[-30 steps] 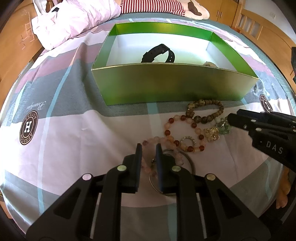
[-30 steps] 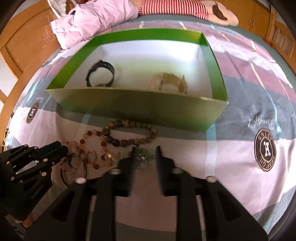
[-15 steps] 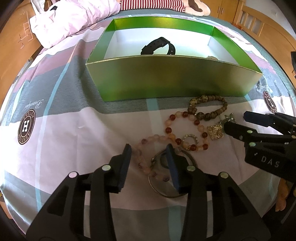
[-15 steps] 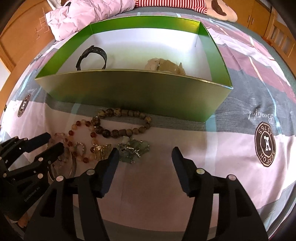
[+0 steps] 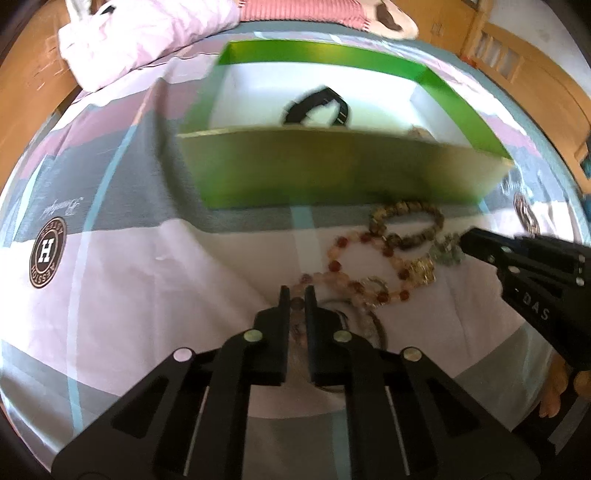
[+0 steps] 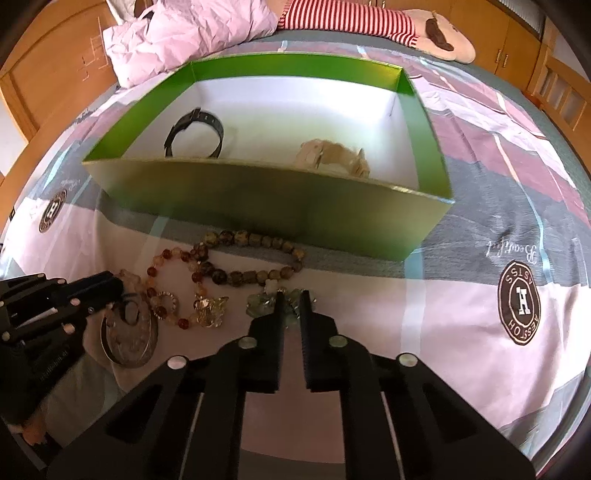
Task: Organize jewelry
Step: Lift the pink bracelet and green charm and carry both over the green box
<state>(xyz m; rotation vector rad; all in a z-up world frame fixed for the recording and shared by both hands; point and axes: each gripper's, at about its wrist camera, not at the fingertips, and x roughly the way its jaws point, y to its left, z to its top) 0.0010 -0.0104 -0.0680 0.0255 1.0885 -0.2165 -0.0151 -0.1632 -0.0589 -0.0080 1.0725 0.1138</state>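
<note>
My left gripper (image 5: 297,295) has its jaws closing on the pale pink bead bracelet (image 5: 321,277), and a bead sits pinched between the pads. My right gripper (image 6: 291,299) has its jaws closing on the pale green crystal piece (image 6: 258,306), gripping it by its edge. Both pieces still lie on the bedspread in front of the green box (image 6: 258,199). Between the grippers lie a red-orange bead bracelet (image 6: 173,280), a brown bead bracelet (image 6: 255,275), a gold brooch (image 6: 210,310), a small silver ring (image 6: 165,302) and a silver bangle (image 6: 127,339).
Inside the box are a black watch strap (image 6: 194,134) and a beige piece (image 6: 332,158). A crumpled pink cloth (image 6: 177,33) and a striped cushion (image 6: 343,18) lie behind it. Wooden furniture rings the bed.
Both grippers opened half a second ago and have now closed, the left on the pink bracelet, the right on the green piece. Neither hand has shifted much.
</note>
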